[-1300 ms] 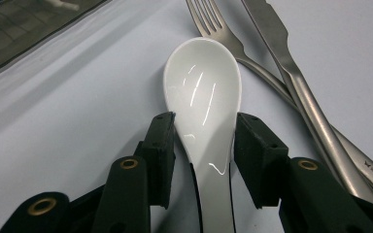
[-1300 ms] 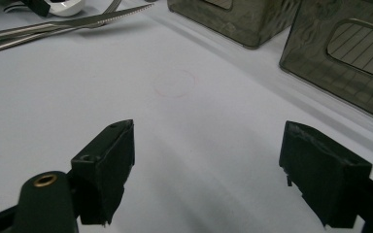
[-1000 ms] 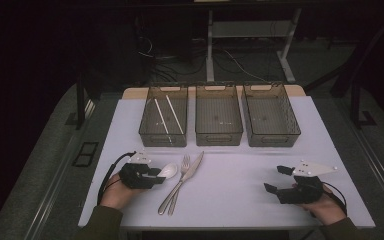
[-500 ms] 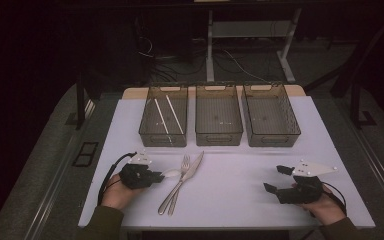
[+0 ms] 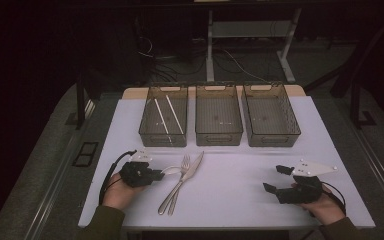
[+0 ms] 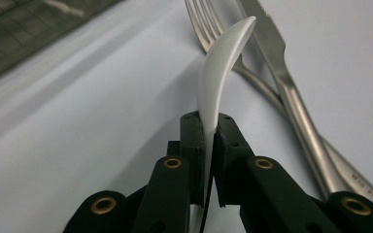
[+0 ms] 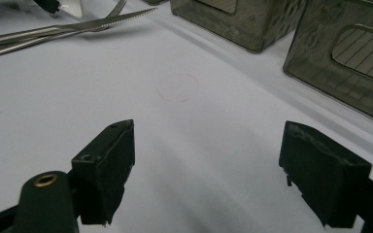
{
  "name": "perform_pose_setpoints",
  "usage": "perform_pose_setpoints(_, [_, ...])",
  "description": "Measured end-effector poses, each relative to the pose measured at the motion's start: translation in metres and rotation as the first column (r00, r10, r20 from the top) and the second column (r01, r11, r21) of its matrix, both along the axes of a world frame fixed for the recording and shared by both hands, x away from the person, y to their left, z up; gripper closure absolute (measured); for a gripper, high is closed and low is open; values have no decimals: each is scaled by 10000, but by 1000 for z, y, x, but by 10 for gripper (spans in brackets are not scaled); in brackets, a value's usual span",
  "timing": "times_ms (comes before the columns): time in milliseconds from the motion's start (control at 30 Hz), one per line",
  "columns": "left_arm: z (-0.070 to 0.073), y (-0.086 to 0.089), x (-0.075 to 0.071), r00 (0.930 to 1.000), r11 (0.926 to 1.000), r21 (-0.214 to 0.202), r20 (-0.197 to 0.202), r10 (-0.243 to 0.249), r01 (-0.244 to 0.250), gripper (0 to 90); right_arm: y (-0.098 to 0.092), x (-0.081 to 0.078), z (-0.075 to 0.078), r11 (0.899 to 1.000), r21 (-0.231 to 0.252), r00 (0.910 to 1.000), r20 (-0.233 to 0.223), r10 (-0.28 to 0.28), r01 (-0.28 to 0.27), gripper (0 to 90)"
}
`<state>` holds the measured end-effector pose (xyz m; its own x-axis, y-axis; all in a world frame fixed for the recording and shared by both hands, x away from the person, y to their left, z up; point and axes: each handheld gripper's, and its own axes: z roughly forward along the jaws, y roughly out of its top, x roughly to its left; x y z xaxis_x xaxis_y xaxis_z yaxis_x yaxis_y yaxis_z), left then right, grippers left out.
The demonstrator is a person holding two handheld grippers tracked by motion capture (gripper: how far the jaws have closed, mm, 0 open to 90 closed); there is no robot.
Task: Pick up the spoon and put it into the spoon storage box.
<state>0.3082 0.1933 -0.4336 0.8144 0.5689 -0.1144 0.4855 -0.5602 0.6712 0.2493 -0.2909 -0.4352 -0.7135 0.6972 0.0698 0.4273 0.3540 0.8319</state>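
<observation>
Since a second ago the left hand-held gripper (image 6: 208, 141) has squeezed together on the white spoon (image 6: 213, 82). The spoon sits just left of the fork (image 5: 179, 176). The right hand-held gripper (image 7: 209, 170), far right of the fork, stays wide apart.

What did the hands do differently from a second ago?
The left gripper has just been closing its jaws, and now they pinch the white spoon by its handle, beside the fork and knife. Neither hand shifted across the table. The right gripper stayed wide open over bare tabletop, and the three bins kept their places.
</observation>
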Motion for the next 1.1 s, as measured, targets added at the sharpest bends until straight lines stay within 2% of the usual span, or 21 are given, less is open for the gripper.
perform_pose_setpoints(167, [11,-7,0,9997,10000,-29,246,12,-11,832,0,0,0,10000,55,10000,4,20,-20,203])
perform_pose_setpoints(433, [31,-25,8,9986,9991,-421,513,125,-104,831,1,0,1,9999,136,10000,-13,36,-36,203])
perform_pose_setpoints(667, [50,-47,25,9958,9974,-703,916,-62,126,831,1,0,1,9998,203,10000,-14,67,-66,203])
perform_pose_setpoints(833, [63,-64,38,9923,9968,-698,1206,-297,383,831,1,0,1,9997,237,10000,-8,67,-67,202])
perform_pose_setpoints(1100, [79,-92,63,9875,9949,-887,1540,-339,480,831,1,-1,1,9995,312,10000,-4,95,-95,202])
